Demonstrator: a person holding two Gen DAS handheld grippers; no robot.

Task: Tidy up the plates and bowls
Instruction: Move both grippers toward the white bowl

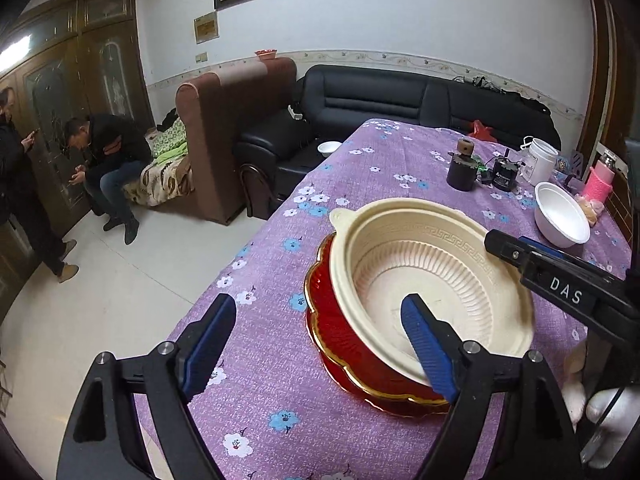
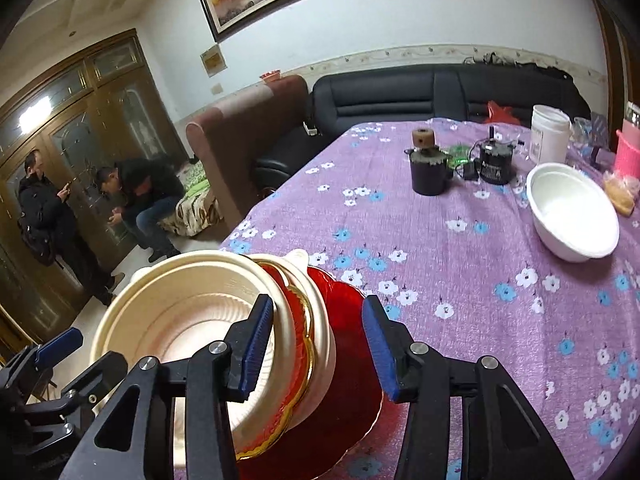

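Two people (image 1: 104,168) are at the far left by a wooden door, across open tiled floor (image 1: 132,280) that runs beside the table's left edge. The left gripper (image 1: 320,344) angles down with blue-padded jaws spread wide, gripping nothing; one finger hangs over the purple flowered tablecloth (image 1: 260,360), the other inside the cream plastic bowl (image 1: 436,280). That bowl sits in a red gold-rimmed plate (image 1: 344,344) near the table's left edge. The right gripper (image 2: 316,352), angled down, stands part open and straddles the bowl's near wall and the plate's rim; whether its pads press them I cannot tell. White letters "DAS" mark its side in the left view. Clear cloth lies beyond, then a dark mug (image 2: 430,172) and a white bowl (image 2: 572,212) at far right.
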